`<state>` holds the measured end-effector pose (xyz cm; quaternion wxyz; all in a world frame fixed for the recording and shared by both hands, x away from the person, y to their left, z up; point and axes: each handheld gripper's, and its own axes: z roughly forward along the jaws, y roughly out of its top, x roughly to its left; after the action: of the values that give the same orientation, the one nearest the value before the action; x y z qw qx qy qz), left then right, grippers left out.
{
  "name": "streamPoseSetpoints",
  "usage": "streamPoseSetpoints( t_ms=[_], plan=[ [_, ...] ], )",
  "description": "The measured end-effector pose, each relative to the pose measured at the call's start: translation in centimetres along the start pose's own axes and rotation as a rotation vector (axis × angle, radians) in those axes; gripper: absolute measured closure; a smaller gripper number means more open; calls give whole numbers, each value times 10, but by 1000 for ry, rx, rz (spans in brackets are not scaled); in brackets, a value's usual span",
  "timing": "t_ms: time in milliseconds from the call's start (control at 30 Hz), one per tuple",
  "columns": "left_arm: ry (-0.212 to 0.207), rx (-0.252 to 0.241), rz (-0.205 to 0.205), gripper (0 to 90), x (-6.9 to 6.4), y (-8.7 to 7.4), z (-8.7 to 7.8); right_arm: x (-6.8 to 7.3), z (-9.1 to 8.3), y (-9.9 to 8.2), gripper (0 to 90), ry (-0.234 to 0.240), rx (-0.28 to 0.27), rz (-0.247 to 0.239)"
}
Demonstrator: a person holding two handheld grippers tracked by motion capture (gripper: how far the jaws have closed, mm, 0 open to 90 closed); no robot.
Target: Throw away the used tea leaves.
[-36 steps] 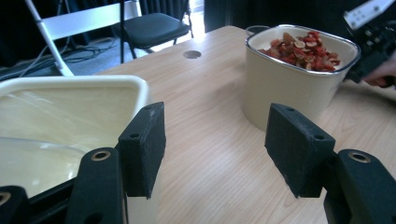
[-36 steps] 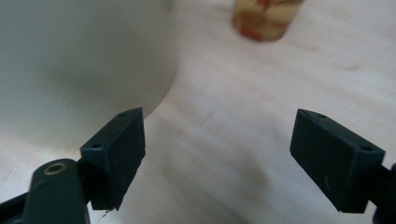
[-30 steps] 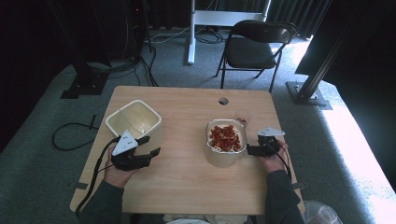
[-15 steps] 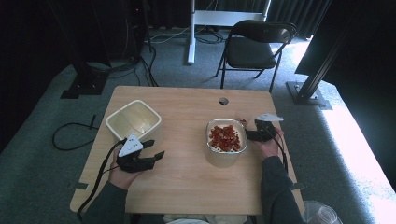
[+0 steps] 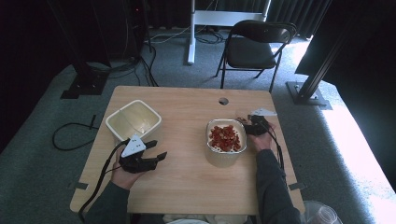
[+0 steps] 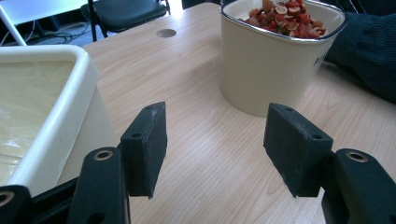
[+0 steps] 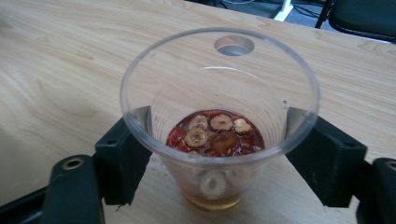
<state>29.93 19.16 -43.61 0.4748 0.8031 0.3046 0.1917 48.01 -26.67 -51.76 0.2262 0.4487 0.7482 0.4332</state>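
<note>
Closing my right gripper point(image 7: 219, 154) jaws on the clear cup point(image 7: 219, 116) of red slices at right; my left gripper point(image 6: 219, 149) rests, jaws apart, empty.

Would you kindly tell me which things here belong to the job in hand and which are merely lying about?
In the job:
- clear plastic cup of red dried fruit slices, between the right gripper jaws
- cream tub of fruit slices
- empty cream tub
- left gripper, jaws open

Lying about:
- folding chair
- floor cables
</note>
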Motion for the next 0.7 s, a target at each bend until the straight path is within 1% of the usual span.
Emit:
streamPoseSetpoints(
  t_ms=[67,167,333,467,533,633,667,700],
  plan=[
    [0,-4,-3,404,0,-1,-1,0,2,1,302,-8,-14,7],
    [4,-2,-6,405,1,-2,-1,3,2,1,347,-22,-23,-2],
    [6,-5,-12,406,1,-6,0,4,-5,-3,356,-38,-26,-6],
    [8,-10,-18,406,0,-12,3,4,-17,-10,356,-47,-23,1],
    [11,-8,-18,406,-1,-14,5,4,-24,-14,358,-63,-17,-8],
    [22,-11,-20,406,-3,-20,9,4,-34,-19,365,-83,-8,-7],
    [19,-12,-26,406,-4,-22,10,4,-39,-21,368,-97,-5,-8],
    [14,-11,-28,407,-4,-25,12,4,-42,-23,369,-100,-6,-12]
  ],
)
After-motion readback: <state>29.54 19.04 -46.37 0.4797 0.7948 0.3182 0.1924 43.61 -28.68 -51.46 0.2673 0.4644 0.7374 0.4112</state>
